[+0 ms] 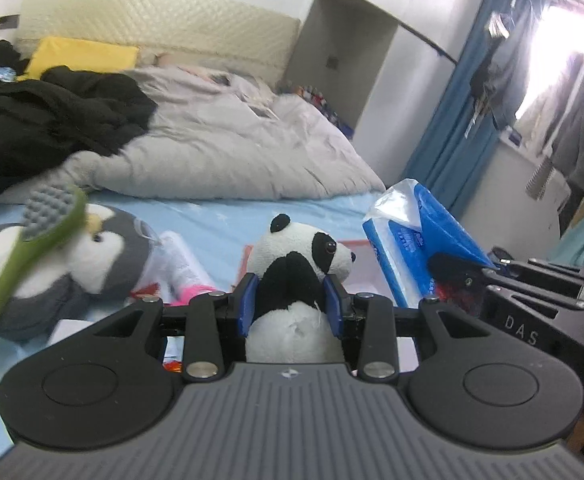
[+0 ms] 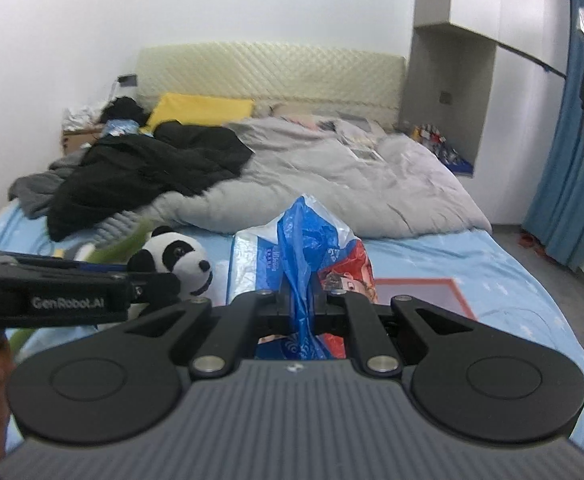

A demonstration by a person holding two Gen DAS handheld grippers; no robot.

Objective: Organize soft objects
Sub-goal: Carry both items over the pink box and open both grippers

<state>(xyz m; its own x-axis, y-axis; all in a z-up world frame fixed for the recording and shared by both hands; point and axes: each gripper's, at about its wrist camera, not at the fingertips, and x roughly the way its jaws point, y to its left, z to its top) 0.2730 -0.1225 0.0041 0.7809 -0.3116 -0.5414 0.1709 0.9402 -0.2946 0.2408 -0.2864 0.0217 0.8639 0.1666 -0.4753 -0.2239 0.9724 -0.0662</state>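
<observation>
We see two soft toys: our left gripper pinches one panda; one penguin lies at nine o'clock. Our right gripper pinches one blue bag.

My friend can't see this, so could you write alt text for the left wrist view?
The left tongs grip a panda plush above a blue-sheeted bed. A penguin plush lies at left, a blue tissue pack at right, a grey duvet behind.

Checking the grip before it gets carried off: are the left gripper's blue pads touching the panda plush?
Touching. The left wrist view shows both blue pads of the left gripper pressed into the panda plush at its sides.
</observation>
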